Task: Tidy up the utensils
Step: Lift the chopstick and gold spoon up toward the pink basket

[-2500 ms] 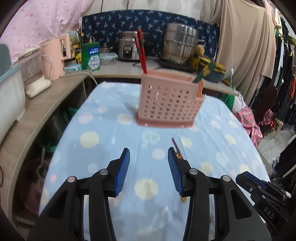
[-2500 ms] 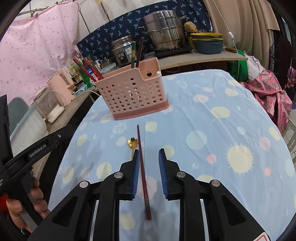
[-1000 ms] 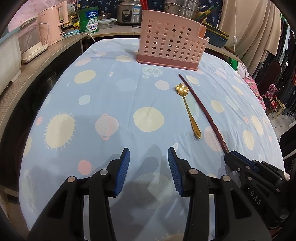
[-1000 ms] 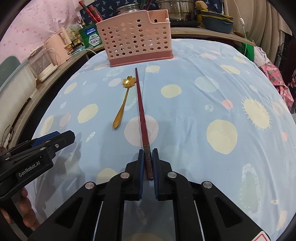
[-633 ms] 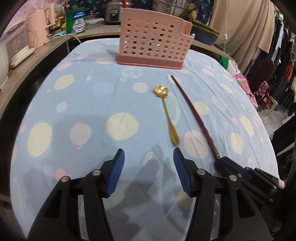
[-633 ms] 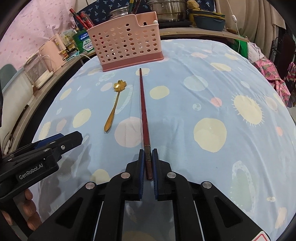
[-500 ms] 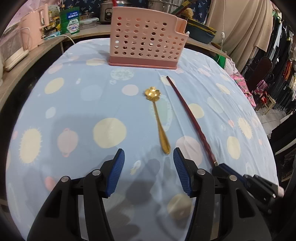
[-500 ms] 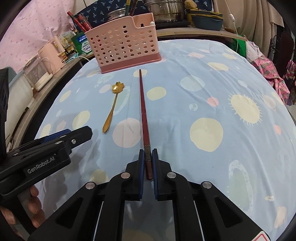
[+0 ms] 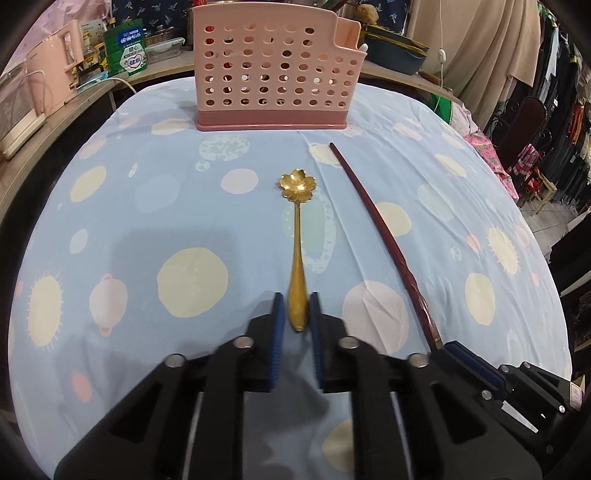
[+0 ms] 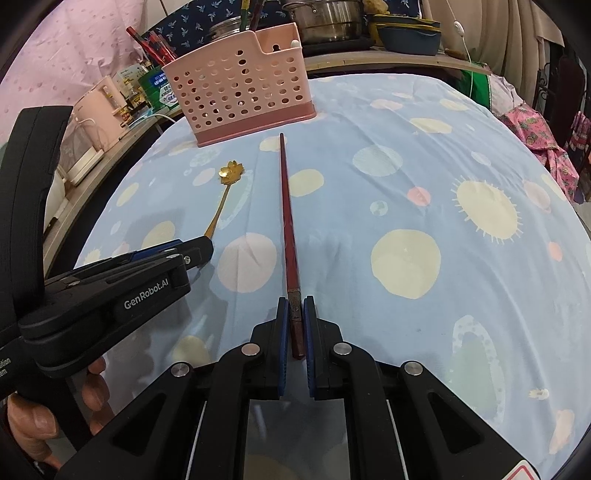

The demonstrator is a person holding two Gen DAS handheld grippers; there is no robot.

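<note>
A gold spoon (image 9: 297,236) with a flower-shaped bowl lies on the blue spotted tablecloth (image 9: 147,206). My left gripper (image 9: 296,312) is shut on the end of its handle. A dark red chopstick (image 10: 286,206) lies beside the spoon and points at the pink perforated utensil basket (image 10: 240,83). My right gripper (image 10: 295,314) is shut on its near end. The basket (image 9: 273,74) stands at the far side of the table with several chopsticks in it. The spoon (image 10: 225,188) and the chopstick (image 9: 376,218) show in both views.
A counter behind the table holds a steel pot (image 10: 325,18), a pink kettle (image 10: 105,99), a green box (image 9: 129,55) and a blue dish (image 10: 410,37). Clothes hang at the far right (image 9: 561,92). The tablecloth drops off at the table's round edges.
My left gripper has moved forward to the spoon handle and closed on it. My right gripper has stayed shut on the chopstick's end.
</note>
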